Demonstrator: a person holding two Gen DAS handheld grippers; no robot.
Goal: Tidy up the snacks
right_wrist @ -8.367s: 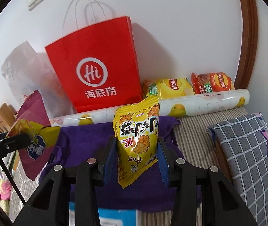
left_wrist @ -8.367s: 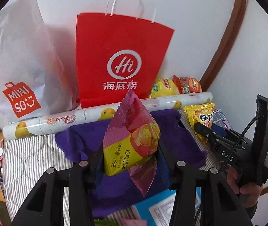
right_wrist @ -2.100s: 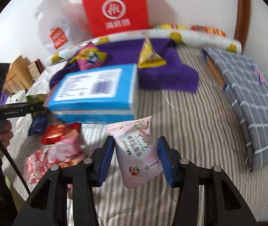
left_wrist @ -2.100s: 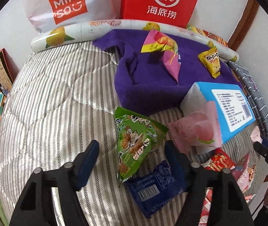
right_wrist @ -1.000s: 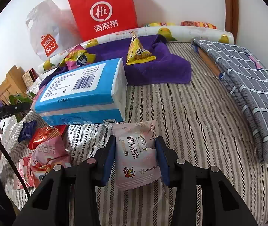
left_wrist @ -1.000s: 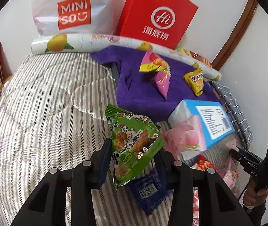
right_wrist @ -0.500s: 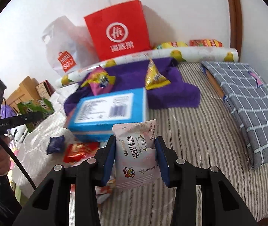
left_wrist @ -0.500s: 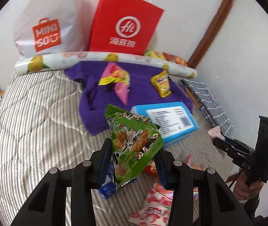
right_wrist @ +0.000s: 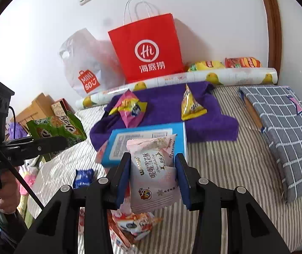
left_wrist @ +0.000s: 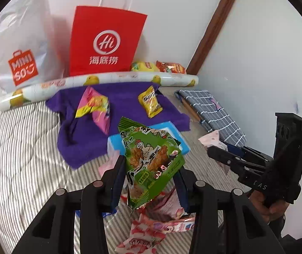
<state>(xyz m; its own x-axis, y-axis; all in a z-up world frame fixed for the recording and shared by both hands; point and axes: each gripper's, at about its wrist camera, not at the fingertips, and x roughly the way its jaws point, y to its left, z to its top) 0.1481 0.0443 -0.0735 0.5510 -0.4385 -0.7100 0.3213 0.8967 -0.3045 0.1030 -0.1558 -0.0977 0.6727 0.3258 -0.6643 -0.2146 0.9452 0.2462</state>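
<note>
1. Left gripper (left_wrist: 151, 182): jaws narrowed onto the green snack packet (left_wrist: 151, 158), gripping its lower part. The packet stands upright between the jaws, long axis roughly vertical, clear of the bed (left_wrist: 23, 158).
2. Right gripper (right_wrist: 153, 177): jaws narrowed onto the pink snack packet (right_wrist: 153, 175), pressing its 2 side edges. The packet stands upright, top edge leaning away from the camera, also clear of the bed.
3. Target area, by judgement: the purple cloth (left_wrist: 125, 103) at the far side of the bed, below the patterned roll (left_wrist: 112, 80). 2 packets already lie on it: a pink-and-yellow packet (left_wrist: 95, 108) toward the left and a yellow packet (left_wrist: 151, 103) toward the right.
4. Governing relation: the cloth lies ahead of and below both sets of jaws, beyond the blue box (right_wrist: 148, 141). Free cloth shows between the 2 placed packets and along the near edge.
5. Nearer hand: in the left wrist view the left gripper faces the cloth's middle; the right gripper stands off to its right, so each would probably place on its own side.
6. Loose packets remain on the bed beneath both grippers, among them a small blue packet (right_wrist: 84, 176).
</note>
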